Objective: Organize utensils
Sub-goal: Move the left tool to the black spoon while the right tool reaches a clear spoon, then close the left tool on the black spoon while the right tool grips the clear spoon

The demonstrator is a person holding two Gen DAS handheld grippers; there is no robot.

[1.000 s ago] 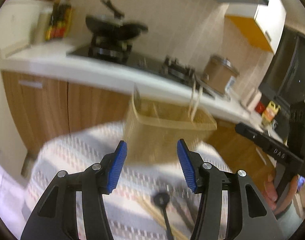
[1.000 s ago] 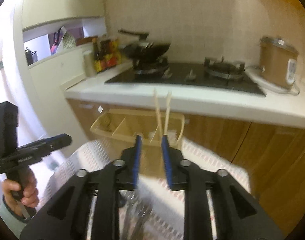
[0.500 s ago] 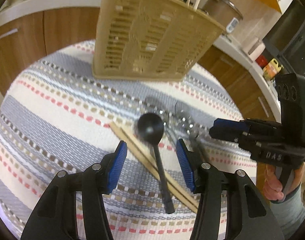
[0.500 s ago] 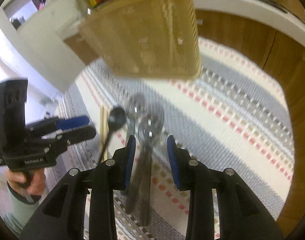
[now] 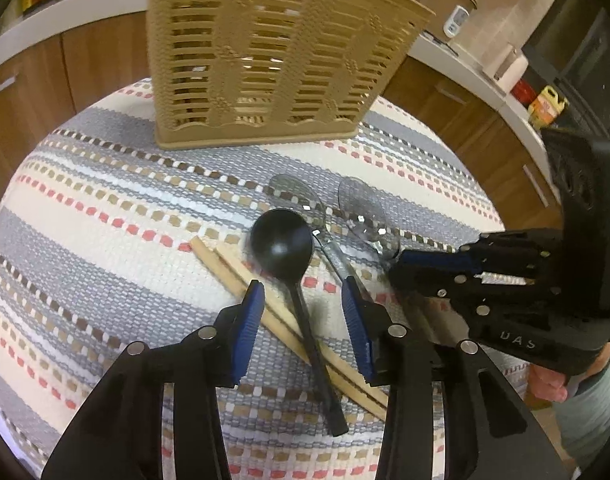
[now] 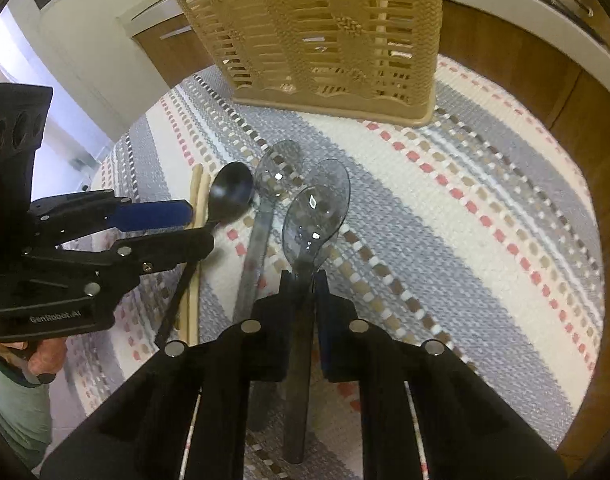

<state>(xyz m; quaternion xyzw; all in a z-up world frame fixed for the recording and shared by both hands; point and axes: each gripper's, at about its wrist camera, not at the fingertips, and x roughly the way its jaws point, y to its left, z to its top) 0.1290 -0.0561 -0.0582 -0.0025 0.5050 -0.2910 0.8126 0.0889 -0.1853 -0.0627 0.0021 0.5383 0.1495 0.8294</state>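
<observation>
A: Half a second ago our right gripper (image 6: pixel 303 280) hovered with its fingers apart over the spoons; now it has dropped to the cloth, and the fingers stand pressed against the handle of the nearer clear spoon (image 6: pixel 311 220).

B: And our left gripper (image 5: pixel 303 312)?

A: Lower than it was, fingers wide apart, straddling the handle of the black spoon (image 5: pixel 283 242) without touching it. Nothing is held on that side.

B: Working outward from the right fingers, what do we label?

A: Just beside the clamped spoon lies the second clear spoon (image 6: pixel 279 168), their bowls overlapping. Next comes the black spoon, then the pair of wooden chopsticks (image 5: pixel 225 266), which the black handle crosses. All four items rest on the striped cloth (image 6: pixel 485 200).

B: And the destination?

A: We take the tan slatted utensil basket (image 6: pixel 325 36) for it. It stands upright at the far edge of the cloth, well apart from the spoons. Two pale sticks show through its slats on the right; we judge them chopsticks already stored.

B: So how far along are we?

A: Early, by our judgement. At most one pair is filed. Three spoons and one pair of chopsticks remain on the cloth, and only one spoon is gripped, not yet lifted.
</observation>
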